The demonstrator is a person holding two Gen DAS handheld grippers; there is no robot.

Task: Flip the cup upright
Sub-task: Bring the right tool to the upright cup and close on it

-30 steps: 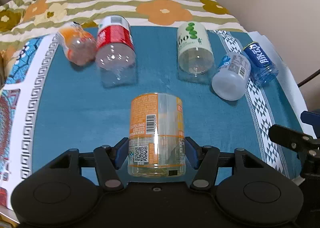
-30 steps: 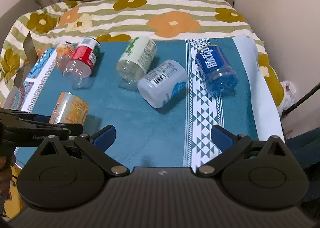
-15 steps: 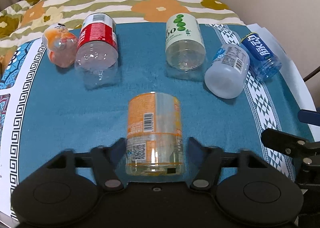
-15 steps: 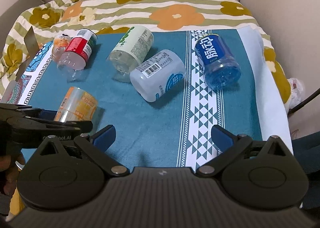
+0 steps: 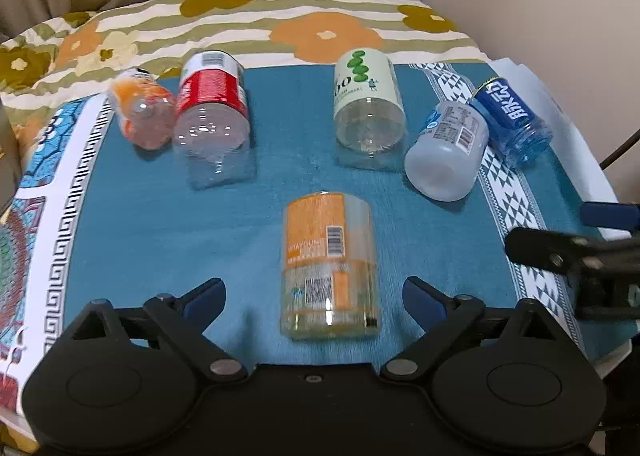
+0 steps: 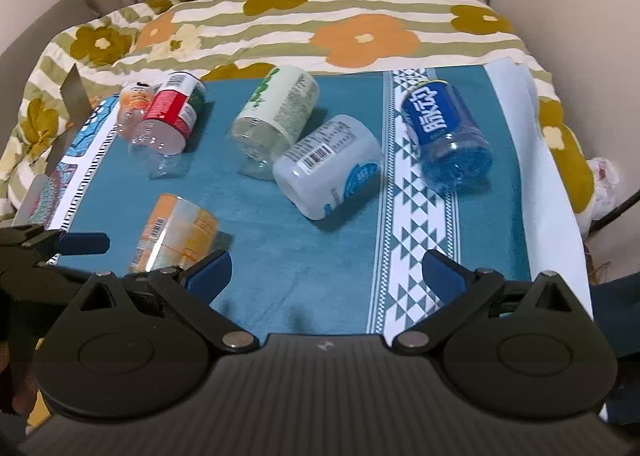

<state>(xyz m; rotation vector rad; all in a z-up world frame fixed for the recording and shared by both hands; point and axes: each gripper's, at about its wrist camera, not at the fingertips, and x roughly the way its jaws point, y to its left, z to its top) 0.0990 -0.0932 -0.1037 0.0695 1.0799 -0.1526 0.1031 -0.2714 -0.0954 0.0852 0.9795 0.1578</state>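
An orange-labelled clear cup (image 5: 329,262) lies on its side on the teal cloth (image 5: 152,216), straight ahead of my left gripper (image 5: 314,298). The left gripper is open, its blue fingertips (image 5: 208,294) apart on either side of the cup without touching it. The cup also shows in the right wrist view (image 6: 176,234), at the lower left. My right gripper (image 6: 326,276) is open and empty above the cloth, right of that cup.
Several other cups lie on their sides at the back: orange (image 5: 140,114), red (image 5: 210,104), green-and-white (image 5: 366,100), white (image 5: 448,152), blue (image 5: 512,120). A floral blanket (image 5: 280,16) lies beyond. The cloth's right edge (image 6: 540,176) drops off.
My left gripper has opened wide and let go of the orange-labelled cup, which stays lying on the cloth. Both grippers have pulled back and risen a little.
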